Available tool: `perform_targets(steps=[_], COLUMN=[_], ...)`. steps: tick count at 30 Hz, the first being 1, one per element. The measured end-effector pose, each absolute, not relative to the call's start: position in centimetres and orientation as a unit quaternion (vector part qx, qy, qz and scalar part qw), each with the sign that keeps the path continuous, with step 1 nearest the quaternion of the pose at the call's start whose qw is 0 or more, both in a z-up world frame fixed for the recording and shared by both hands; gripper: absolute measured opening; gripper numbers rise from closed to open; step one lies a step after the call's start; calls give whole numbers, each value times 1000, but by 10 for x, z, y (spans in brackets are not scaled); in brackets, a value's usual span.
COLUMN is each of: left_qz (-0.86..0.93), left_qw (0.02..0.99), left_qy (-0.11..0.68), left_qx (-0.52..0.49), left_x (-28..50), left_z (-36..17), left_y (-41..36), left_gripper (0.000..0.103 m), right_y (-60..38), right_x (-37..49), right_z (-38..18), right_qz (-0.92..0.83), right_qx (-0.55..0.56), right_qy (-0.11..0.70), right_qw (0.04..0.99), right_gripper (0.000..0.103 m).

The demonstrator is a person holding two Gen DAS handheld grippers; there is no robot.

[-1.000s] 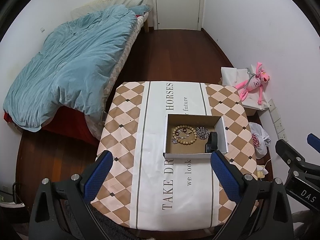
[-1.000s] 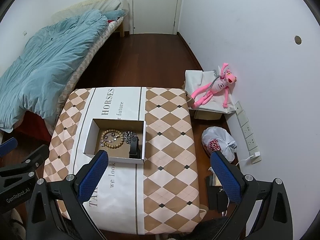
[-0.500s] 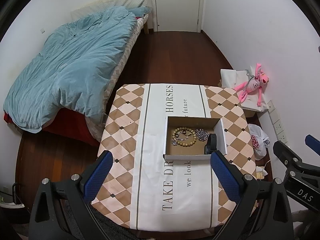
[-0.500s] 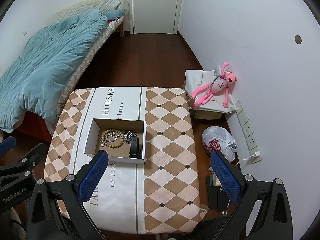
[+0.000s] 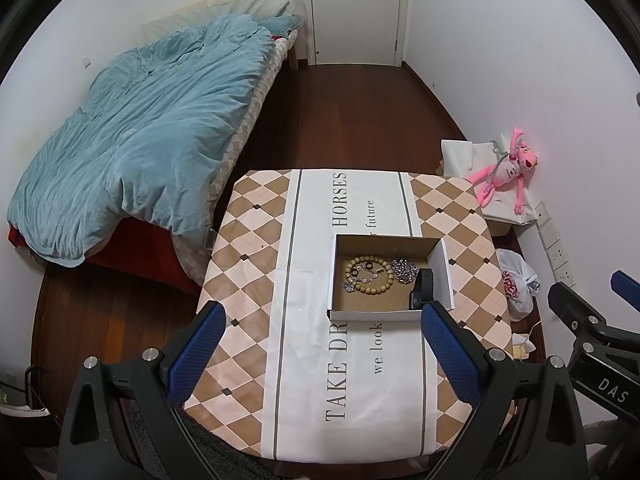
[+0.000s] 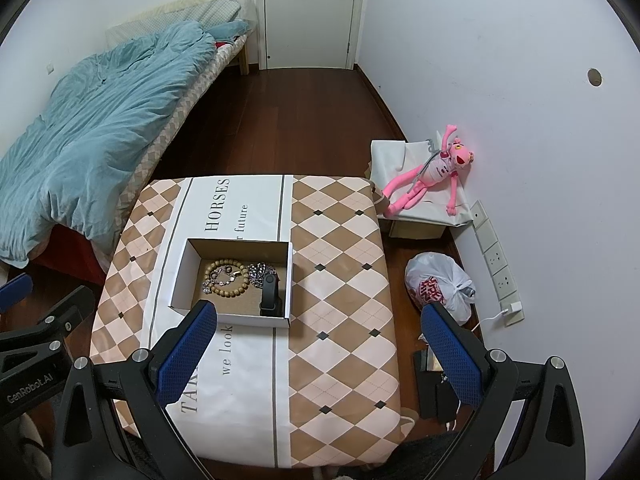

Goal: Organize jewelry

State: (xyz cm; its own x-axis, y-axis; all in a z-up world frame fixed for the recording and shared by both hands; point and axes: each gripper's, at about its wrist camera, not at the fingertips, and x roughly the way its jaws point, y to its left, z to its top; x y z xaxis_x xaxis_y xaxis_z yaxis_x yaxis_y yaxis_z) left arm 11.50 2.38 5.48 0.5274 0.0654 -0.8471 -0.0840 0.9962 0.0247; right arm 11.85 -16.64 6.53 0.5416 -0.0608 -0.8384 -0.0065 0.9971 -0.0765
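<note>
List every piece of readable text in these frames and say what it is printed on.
"HORSES" – tablecloth, far end.
"future" – tablecloth, smaller line beside it.
"TAKE DR" – tablecloth, near end; rest hidden by the box.
"we look" – tablecloth, cut off by the box.
"DAS" – right gripper body.
"GenRobot.AI" – left gripper body.
Red print on the plastic bag: unreadable.

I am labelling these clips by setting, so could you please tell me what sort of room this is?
Most likely a small home bedroom: a bed with a rumpled blue duvet stands by the left wall, a pink plush toy sits by the right wall, and a white door closes the far end.
</note>
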Motion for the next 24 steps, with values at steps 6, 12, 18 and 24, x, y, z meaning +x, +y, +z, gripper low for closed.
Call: perform_targets(steps=[6,12,18,24], left_qz=[44,43,43,43], left_qw=[875,874,875,875], left_qy=[483,483,482,483], left_qx=[-9,-9,-9,-10], left_x=[115,116,115,116], left_z=[56,58,59,59], left_y=[23,23,23,22], left_gripper=[100,100,100,100], right_y=[-167,-166,-166,-165], right_x=[118,118,119,118], right_z=[65,66,67,68], right_qz=[-16,-15,-15,-16], right_qx=[-35,-35,-34,-33], right_qy=[478,478,478,478], right_qw=[877,878,877,878], right_gripper=[103,103,103,103])
